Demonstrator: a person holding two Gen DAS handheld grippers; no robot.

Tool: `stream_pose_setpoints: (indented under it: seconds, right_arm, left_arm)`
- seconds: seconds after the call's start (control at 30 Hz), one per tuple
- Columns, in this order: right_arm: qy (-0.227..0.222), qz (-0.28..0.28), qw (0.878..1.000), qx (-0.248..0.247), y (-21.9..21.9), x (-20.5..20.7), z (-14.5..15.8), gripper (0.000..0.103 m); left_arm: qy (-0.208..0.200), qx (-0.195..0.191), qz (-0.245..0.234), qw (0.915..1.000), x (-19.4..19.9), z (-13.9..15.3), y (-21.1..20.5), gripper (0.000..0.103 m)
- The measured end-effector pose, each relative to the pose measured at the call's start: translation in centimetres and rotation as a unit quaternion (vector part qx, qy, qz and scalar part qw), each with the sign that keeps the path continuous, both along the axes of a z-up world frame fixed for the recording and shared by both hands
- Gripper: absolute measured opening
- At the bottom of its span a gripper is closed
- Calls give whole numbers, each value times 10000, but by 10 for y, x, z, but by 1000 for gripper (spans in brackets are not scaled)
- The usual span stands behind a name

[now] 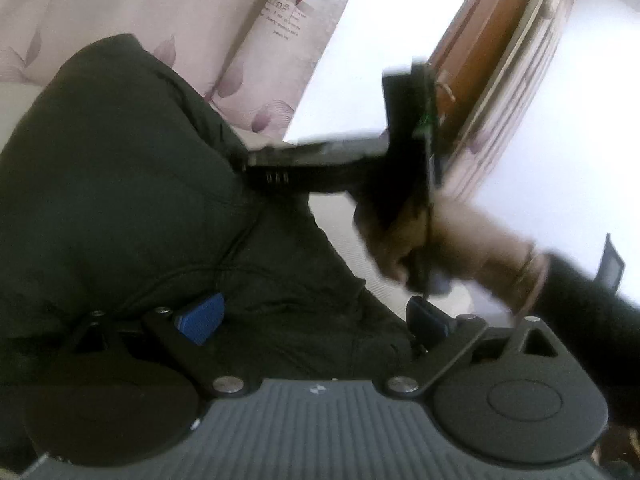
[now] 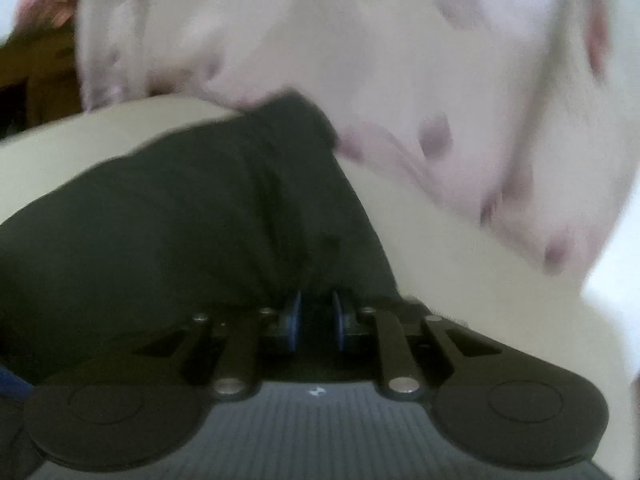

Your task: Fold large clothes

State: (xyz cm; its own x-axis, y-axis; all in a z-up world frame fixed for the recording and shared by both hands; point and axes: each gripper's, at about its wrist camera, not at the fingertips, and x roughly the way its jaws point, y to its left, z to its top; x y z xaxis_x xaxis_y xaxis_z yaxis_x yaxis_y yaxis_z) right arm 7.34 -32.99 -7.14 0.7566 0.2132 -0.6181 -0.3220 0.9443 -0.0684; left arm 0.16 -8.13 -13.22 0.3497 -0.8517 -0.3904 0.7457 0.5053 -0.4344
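The garment [image 1: 132, 184] is plain dark olive-green, almost black in its folds. It lies on a cream, unpatterned surface [image 2: 460, 240]. At the far side the bedding [image 1: 120, 4] is pale pink, printed with mauve leaves and small grey lettering. Both grippers are black with blue pads [image 1: 200, 318]; their bodies are ribbed grey. A panel [image 1: 480, 52] at the far right is reddish-brown wood.

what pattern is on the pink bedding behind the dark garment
Pale pink bedding with purple leaf or petal prints and some lettering; clearest in the left wrist view.
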Motion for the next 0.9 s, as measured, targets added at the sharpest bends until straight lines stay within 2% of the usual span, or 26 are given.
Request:
stream_pose_setpoints:
  seconds: [0.1,0.2,0.33,0.4,0.47,0.6,0.63,0.7,0.8,0.9]
  right_arm:
    - [75,-277,9994,175,-15,-13,-23,14]
    - [77,-306,9989,352,-22,-18,-34,14]
    - [100,-286,9964,797,-34,-16,-42,14]
    - [103,-270,9941,1045,-41,-19,-46,14]
    - [142,-220,9929,1159,-46,-18,-44,14]
    - [594,41,9931,1009,-50,5,-17,16]
    - [530,123,9946,886,-52,9,-3,17]
    - [87,372,9963,764,-49,10,30,17]
    - [-558,966,9914,684,-20,17,86,17]
    - [-713,1605,9841,257,34,40,101,17]
  left_arm:
    - [10,6,-108,9999,-4,2,-4,97]
    - [-191,114,-102,9997,-15,15,-7,101]
    - [-503,-217,43,9985,-16,30,-3,102]
    - [-319,-207,60,9993,-4,25,-8,99]
    - [59,-245,-133,9996,12,11,-18,96]
    - [257,-318,-82,9991,18,1,-21,97]
    - [323,-385,-60,9987,20,-1,-19,97]
    - [400,-477,-77,9980,24,-4,-16,97]
    - [432,-490,-79,9978,24,-5,-17,97]
    - [378,-459,-94,9982,21,-6,-18,98]
